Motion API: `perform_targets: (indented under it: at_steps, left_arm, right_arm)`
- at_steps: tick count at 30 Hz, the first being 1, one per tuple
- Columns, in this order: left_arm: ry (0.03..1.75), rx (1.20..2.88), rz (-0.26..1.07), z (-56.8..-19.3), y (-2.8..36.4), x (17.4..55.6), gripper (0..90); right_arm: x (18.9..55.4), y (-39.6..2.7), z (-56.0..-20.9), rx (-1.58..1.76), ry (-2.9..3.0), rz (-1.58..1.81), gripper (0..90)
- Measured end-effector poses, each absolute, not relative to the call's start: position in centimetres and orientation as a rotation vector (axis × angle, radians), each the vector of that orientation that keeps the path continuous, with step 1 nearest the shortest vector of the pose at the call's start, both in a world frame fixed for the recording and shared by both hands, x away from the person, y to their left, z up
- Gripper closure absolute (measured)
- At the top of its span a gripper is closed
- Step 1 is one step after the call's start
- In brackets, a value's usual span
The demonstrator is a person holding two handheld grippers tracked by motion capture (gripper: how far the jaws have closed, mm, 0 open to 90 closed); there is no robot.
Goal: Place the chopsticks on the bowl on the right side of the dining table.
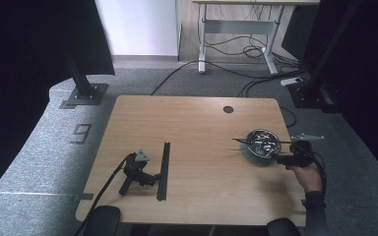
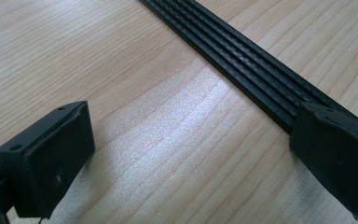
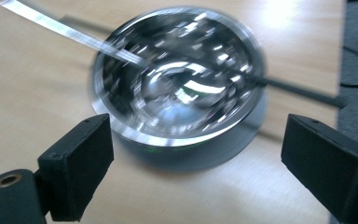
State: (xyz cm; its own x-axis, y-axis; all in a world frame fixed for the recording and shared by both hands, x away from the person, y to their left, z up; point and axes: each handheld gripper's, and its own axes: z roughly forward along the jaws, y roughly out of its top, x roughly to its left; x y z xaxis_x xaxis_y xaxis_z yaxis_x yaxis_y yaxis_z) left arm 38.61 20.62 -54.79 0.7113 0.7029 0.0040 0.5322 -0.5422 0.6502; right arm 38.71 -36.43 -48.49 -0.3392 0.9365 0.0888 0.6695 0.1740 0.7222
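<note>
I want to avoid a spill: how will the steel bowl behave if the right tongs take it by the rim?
The bowl looks polished, so the flat pads may slip on it. It seems thin and light, so it could tip when lifted by one side. The utensils resting across the rim would probably slide or fall out.

Bowl [image 3: 177, 88]: a shiny steel bowl, sitting upright near the desk's right edge, its polished inside mirroring bright streaks; it is resting on a flat grey disc.
Disc [image 3: 242, 140]: round and grey, lying flat under the bowl and peeking out around its base.
Strip [image 3: 70, 30]: a thin bright metal strip, leaning into the bowl over its rim.
Rod [image 3: 303, 92]: thin and dark, sticking out across the bowl's opposite rim.
</note>
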Motion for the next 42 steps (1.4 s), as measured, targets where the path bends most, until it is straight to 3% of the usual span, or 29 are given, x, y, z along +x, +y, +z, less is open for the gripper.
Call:
perform_targets:
  at_steps: [13, 18, 30, 42]
  left_arm:
    - [0.935, 2.280, 0.351, -54.8, 20.6, 38.6, 0.0]
    - [0.935, 2.282, 0.350, -54.8, 20.6, 38.6, 0.0]
    - [0.935, 2.281, 0.349, -54.8, 20.6, 38.6, 0.0]
    - [0.939, 2.275, 0.351, -54.8, 20.6, 38.6, 0.0]
  right_arm:
    - [33.9, -35.9, -47.7, 1.484, 2.154, 0.924, 0.3]
    - [32.8, -34.7, -47.5, 1.439, 2.202, 0.928, 1.1]
    - [32.1, -30.7, -46.0, 1.347, 2.289, 1.029, 1.0]
    - [34.0, -26.0, -46.6, 1.274, 2.363, 1.022, 0.0]
